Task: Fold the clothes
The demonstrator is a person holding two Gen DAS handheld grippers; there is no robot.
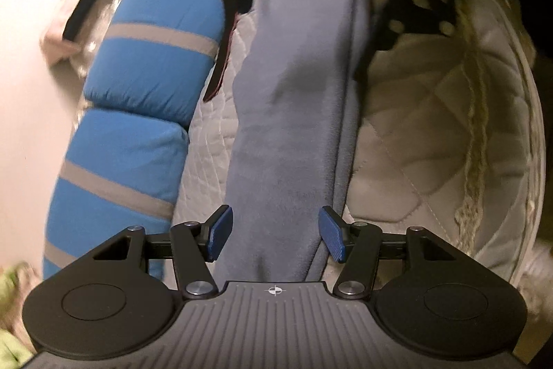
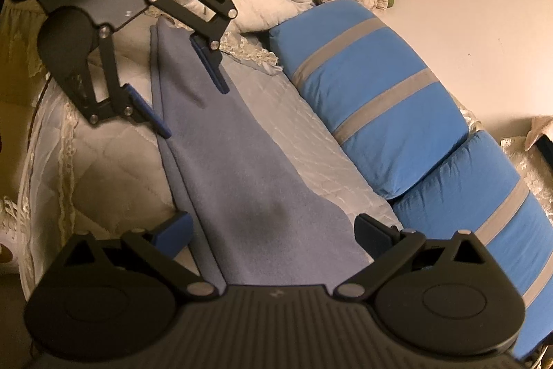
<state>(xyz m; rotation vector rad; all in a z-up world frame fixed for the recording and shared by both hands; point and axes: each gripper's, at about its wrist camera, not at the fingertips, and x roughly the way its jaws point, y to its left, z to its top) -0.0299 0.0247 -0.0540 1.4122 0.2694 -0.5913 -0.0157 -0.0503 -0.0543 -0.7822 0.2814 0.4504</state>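
From your left wrist, the folded grey-blue cloth runs lengthwise on the quilted bed cover, its near end lying between the spread pads of your left gripper, which stand off its edges; the blue striped pillows lie left of the cloth. From your right wrist, the cloth's near end sits between your right gripper, jaws wide, pads clear of it. The left gripper straddles the cloth's far end, tilted downward.
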